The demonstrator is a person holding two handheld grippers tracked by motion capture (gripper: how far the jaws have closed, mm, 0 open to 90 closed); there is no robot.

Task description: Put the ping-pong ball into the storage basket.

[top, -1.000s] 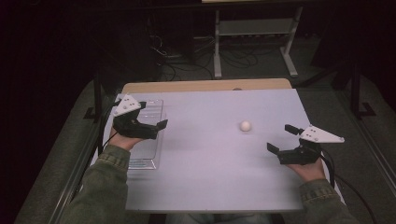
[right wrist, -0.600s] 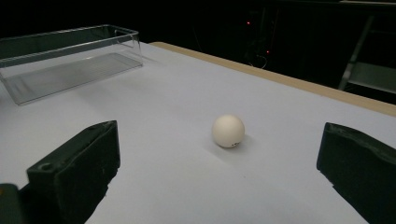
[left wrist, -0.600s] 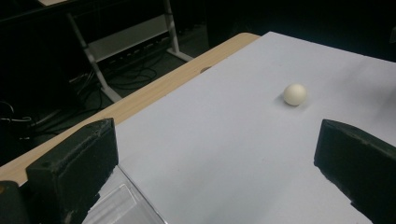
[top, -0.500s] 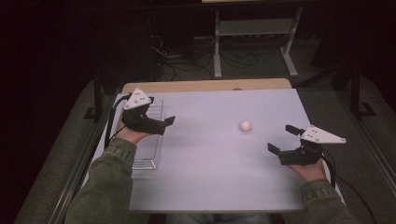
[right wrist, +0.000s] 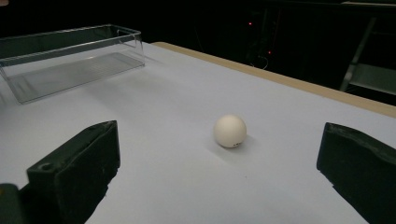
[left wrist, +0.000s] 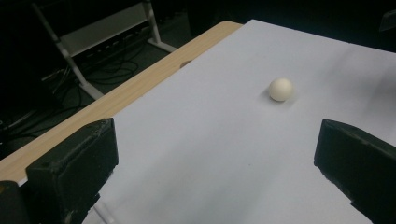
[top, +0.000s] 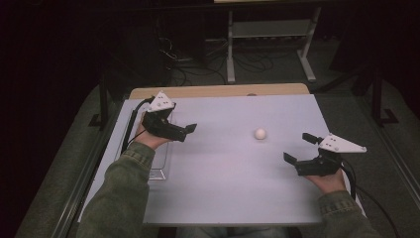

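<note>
Nearest to me, my right gripper [top: 301,148] sits low over the right side of the white tabletop [top: 223,173], its two black jaws spread wide with nothing between them; in the right gripper view the small cream-white ball [right wrist: 229,131] lies ahead, inside the line of the open jaws but well short of them. Across the table, my left gripper [top: 184,132] hangs above the inner edge of the clear plastic rectangular tray [top: 157,171], jaws likewise wide apart and empty, pointing toward the ball, which shows farther off in the left gripper view. The ball rests alone on the bare surface, right of centre, closer to my right gripper than my left. I judge it a light, hard, smooth shell, like a table-tennis ball: it will roll at the slightest nudge and may squirt out if pinched off-centre. I would close on it across its widest line, jaws level with its middle, squeezing gently so it neither pops free nor dents. Beyond the table's wooden far edge [top: 218,91], a pale metal stand [top: 267,29] and loose cables [top: 193,67] lie on the dark floor.
</note>
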